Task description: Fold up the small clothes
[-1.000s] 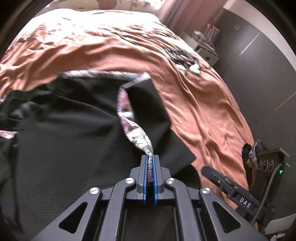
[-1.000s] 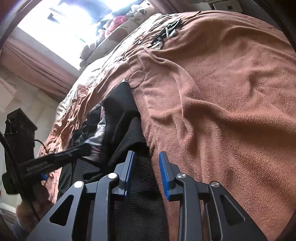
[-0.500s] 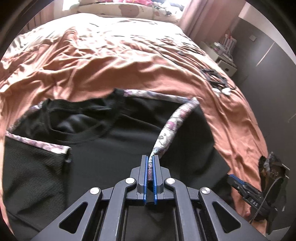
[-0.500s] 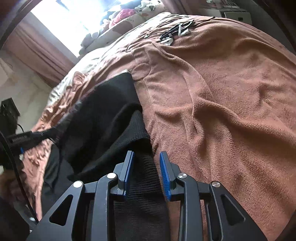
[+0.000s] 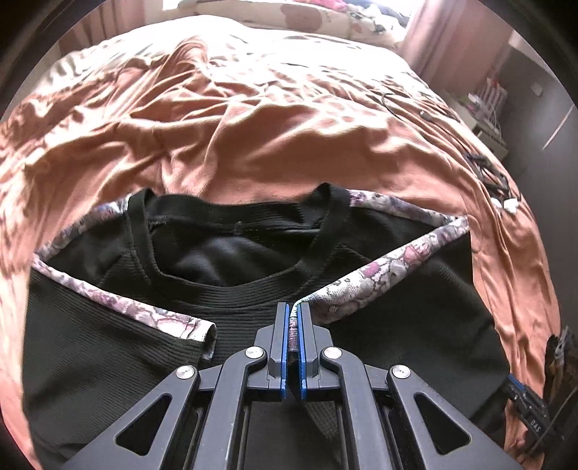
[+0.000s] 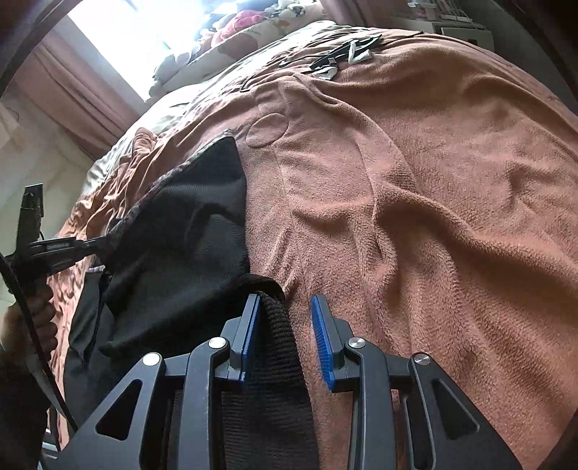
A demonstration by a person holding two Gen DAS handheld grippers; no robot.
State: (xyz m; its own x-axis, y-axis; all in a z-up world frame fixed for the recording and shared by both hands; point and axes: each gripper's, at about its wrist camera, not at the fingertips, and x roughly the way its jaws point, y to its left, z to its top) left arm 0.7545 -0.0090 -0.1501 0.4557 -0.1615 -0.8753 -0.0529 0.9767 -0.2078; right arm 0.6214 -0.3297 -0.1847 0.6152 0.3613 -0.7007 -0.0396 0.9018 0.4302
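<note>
A black ribbed top (image 5: 108, 354) with floral trim lies on the orange bedspread (image 5: 253, 119), its neckline (image 5: 231, 289) facing me. My left gripper (image 5: 293, 318) is shut on the floral-trimmed sleeve edge (image 5: 379, 274) and holds it over the middle of the top. In the right wrist view the left gripper (image 6: 99, 246) pinches the same fold from the left, with a hand (image 6: 36, 318) behind it. My right gripper (image 6: 285, 325) stands open at the top's side. A black fabric edge (image 6: 278, 343) lies against its left pad, and bedspread shows before the right pad.
Dark cables and small white items (image 5: 500, 188) lie on the bedspread to the right, also seen as a cluster of items (image 6: 336, 59) far up. Patterned pillows (image 5: 325, 21) sit at the head of the bed. A nightstand (image 5: 487, 115) stands at the right.
My left gripper has carried the floral sleeve edge inward over the top, folding the sleeve across; the neckline has come into view. The right gripper has hardly moved and its jaws stand the same.
</note>
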